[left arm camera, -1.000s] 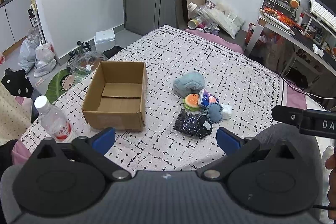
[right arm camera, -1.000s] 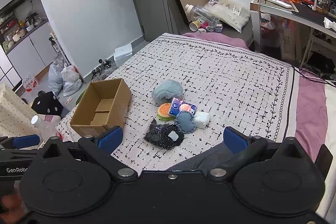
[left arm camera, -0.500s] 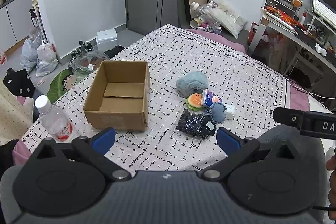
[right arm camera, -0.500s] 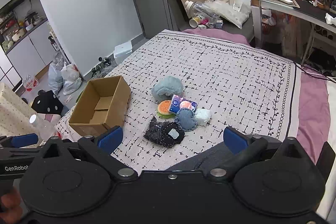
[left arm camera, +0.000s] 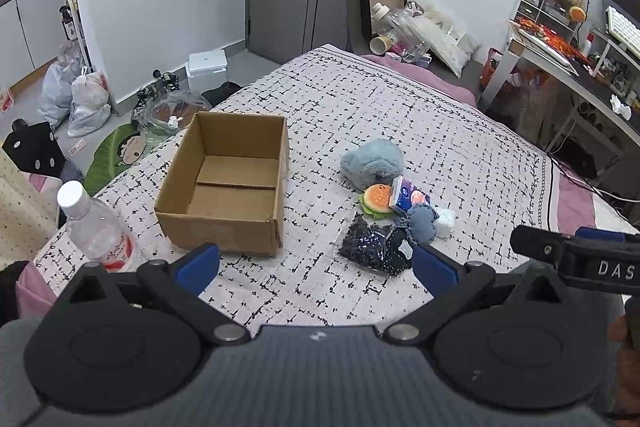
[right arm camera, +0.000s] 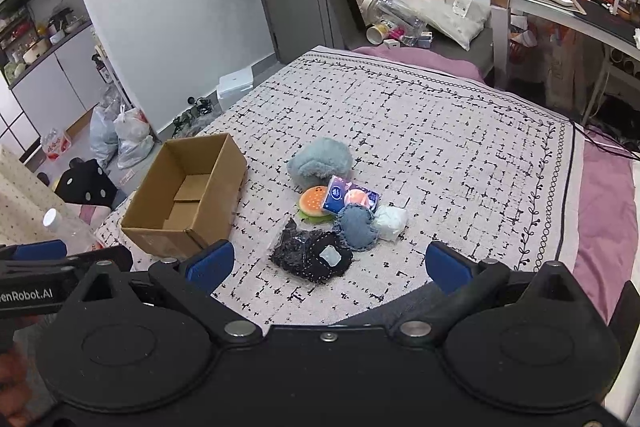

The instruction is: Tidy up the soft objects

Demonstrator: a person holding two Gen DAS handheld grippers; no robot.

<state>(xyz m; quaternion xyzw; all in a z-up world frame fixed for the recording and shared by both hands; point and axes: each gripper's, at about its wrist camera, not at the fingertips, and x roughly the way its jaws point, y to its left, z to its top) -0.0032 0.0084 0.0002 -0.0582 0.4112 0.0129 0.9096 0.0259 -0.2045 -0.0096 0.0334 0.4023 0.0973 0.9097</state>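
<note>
You hold the left gripper (left arm camera: 316,269) and right gripper (right arm camera: 328,267) side by side above the bed (right arm camera: 460,147); both aim at the soft pile (right arm camera: 340,211). Their jaws gape wide, gripping nothing.

both wrist cameras look down and forward from the near edge of the bed (left arm camera: 400,115), well back from the things on it. the left view sits further left, with the cardboard box (left arm camera: 228,187) nearly ahead; the right view puts the box (right arm camera: 188,195) at left. both share the box and the soft pile (left arm camera: 394,211) (right arm camera: 336,215).
</note>
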